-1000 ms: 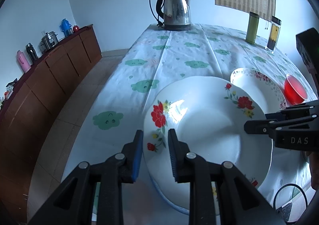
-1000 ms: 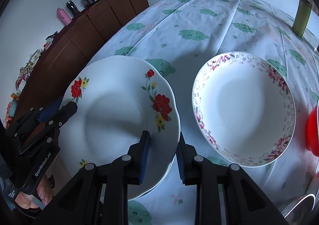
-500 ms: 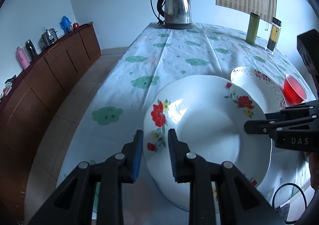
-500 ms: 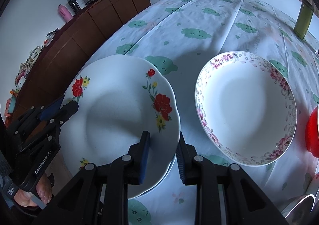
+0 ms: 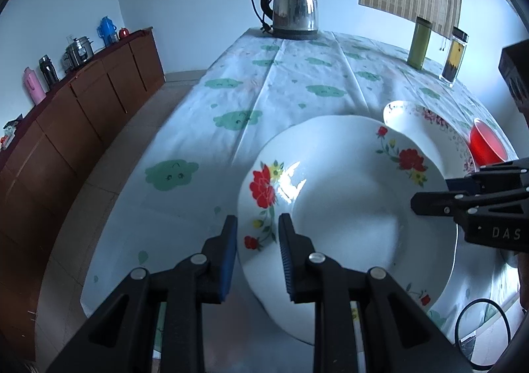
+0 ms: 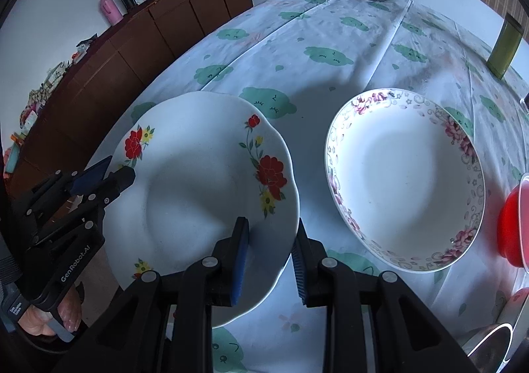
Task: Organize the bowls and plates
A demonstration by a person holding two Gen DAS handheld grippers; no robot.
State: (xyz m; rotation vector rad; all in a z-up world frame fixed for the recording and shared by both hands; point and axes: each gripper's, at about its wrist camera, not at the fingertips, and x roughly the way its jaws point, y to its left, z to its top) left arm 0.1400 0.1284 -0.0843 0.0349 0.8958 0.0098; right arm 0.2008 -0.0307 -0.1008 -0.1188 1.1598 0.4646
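Observation:
A white plate with red flowers [image 5: 347, 207] [image 6: 198, 191] hangs between both grippers, seemingly a little above the tablecloth. My left gripper [image 5: 258, 230] is shut on its left rim and also shows as the left gripper [image 6: 109, 178] at the plate's far side. My right gripper [image 6: 271, 234] is shut on the plate's right rim; in the left wrist view the right gripper [image 5: 429, 204] reaches in from the right. A second white plate with a pink floral rim [image 6: 403, 181] [image 5: 416, 121] lies on the table just right of it.
A red bowl [image 5: 486, 145] [image 6: 509, 227] sits right of the floral-rim plate. At the table's far end stand a steel kettle [image 5: 294, 6], a green tumbler [image 5: 420, 42] and a jar [image 5: 454, 55]. A brown sideboard [image 5: 82, 102] with flasks runs along the left wall.
Both grippers keep the same grip on the flowered plate. The left wrist view has shifted slightly; the plates on the table have not moved.

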